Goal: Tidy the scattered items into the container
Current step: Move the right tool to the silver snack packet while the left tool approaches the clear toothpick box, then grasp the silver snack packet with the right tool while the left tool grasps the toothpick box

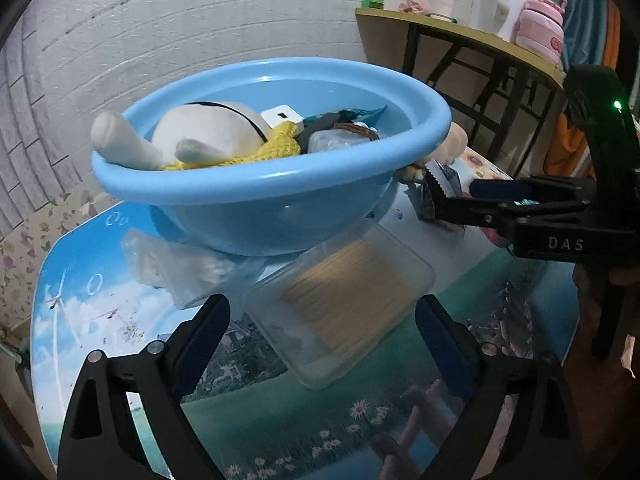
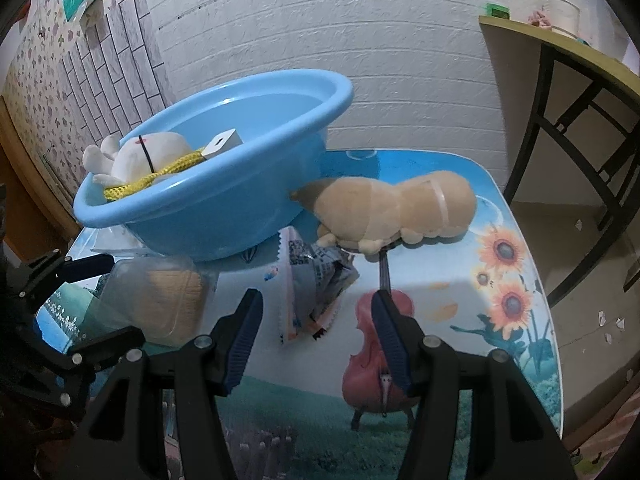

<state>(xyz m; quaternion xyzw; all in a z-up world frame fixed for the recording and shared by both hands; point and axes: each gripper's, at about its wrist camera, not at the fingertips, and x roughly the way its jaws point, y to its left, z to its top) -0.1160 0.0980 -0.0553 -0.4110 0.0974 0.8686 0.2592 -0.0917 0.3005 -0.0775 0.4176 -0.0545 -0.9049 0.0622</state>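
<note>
A blue plastic basin is seen tilted on the picture-printed worktop, its near side propped on a clear bag and a clear lidded box of toothpicks. Inside the basin a white plush toy, a yellow knitted cloth, a white charger block and some small packets are piled. The left gripper is held wide open, and the toothpick box lies between its fingers without being pressed by them. The right gripper is held partly open above the worktop, nothing being gripped; a crumpled printed snack packet lies just ahead of it. A tan plush dog is lying on the worktop beside the basin, its head touching the basin wall. At the back, a side table carries a pink bottle
</note>
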